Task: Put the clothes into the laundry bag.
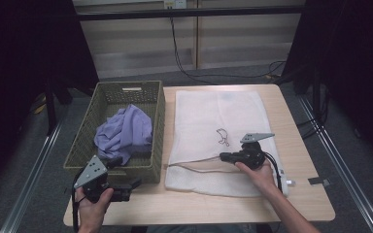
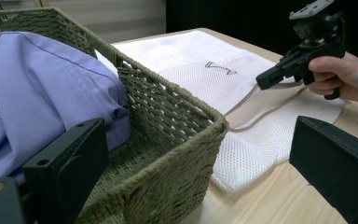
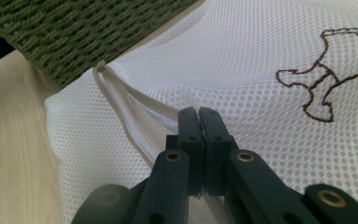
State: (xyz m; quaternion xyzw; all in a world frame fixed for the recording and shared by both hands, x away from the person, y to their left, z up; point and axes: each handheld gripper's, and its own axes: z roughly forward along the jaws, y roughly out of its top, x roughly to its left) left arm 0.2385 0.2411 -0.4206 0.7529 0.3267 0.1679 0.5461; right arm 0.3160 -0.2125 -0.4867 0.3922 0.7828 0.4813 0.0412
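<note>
High view: a white mesh bag (image 1: 221,138) lies flat on the table (image 1: 301,194), its long axis running away from the person, just right of a green basket (image 1: 119,133) holding a lilac shirt (image 1: 125,132). The right gripper (image 1: 225,156) sits over the bag's near opening, jaws pressed together at the zipper edge (image 3: 135,112); whether they pinch mesh I cannot tell. The left gripper (image 1: 132,187), jaws wide apart and empty, hovers at the basket's near corner.

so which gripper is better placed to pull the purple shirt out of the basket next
Left. The left gripper sits open beside the basket holding the purple shirt; the right gripper is shut over the mesh bag.
</note>
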